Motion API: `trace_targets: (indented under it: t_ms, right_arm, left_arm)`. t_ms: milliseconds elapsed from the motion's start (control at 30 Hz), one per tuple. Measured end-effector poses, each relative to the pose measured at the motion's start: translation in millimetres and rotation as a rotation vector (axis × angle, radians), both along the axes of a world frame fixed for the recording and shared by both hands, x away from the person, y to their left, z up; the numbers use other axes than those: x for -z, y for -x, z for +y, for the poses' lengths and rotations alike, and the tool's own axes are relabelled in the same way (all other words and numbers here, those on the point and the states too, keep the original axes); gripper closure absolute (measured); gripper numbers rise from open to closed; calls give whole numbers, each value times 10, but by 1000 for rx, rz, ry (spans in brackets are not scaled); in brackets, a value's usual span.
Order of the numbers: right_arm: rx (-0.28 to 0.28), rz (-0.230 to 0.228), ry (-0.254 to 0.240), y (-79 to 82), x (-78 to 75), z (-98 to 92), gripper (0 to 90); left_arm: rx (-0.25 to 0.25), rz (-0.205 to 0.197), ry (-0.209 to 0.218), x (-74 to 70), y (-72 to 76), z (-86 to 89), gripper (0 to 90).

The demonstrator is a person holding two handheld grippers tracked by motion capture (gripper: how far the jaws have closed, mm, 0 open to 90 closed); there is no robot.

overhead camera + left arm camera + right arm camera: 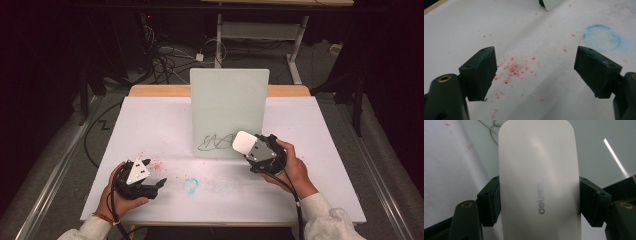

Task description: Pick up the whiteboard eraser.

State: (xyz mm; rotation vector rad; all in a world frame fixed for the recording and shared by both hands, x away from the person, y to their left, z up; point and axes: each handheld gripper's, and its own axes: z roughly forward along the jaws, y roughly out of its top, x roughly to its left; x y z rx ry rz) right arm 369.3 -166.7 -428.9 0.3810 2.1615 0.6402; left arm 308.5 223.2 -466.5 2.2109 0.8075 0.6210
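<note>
Item: small upright whiteboard (229, 112), pale, glossy, rounded corners, stood near the middle of the white tabletop (150, 125), toward its far edge. A black scribble (216, 142) is borne on its lower part, just above the bottom edge.

Item: white oblong plastic eraser (539, 182), smooth-backed, grey lettering, pinched across its width by the jaws of the right gripper (260, 150). In the high view it is seen held up against the lower right of the board, just beside the right end of the scribble.

Item: left gripper (142, 182), held low near the tabletop's near left corner; jaws spread wide, nothing between them.

Item: red crumbs (511, 68) and a faint blue ring smear (602, 37), scattered on the tabletop toward its near edge.

Status: the eraser is taken up and brought to the board, so the approach is judged complete. The scribble is largely intact; wiping is judged barely begun, if at all. The whole mark remains to be cleared.
</note>
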Motion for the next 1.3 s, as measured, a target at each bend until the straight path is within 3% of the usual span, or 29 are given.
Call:
trace_targets:
  t_ms: [233,333,667,700,900,1100,1300]
  right_arm:
    - [25,-15,7,-136,122,121,302]
    - [4,-40,36,-129,156,221,302]
    - [-37,-68,65,-107,284,574,307]
    - [-55,-76,93,-98,309,674,307]
    - [-76,-120,144,-71,399,905,308]
    - [-70,-136,154,-56,430,899,308]
    - [-29,-135,158,-48,419,658,307]
  left_arm:
    - [9,8,-5,9,-9,-12,182]
    - [10,7,-7,13,-7,-15,183]
    - [8,3,-26,23,-27,-30,183]
    - [9,3,-25,22,-26,-31,183]
    - [15,4,-34,23,-20,-33,183]
    - [6,16,-32,29,-14,-26,183]
    - [-1,14,-27,25,-7,-8,183]
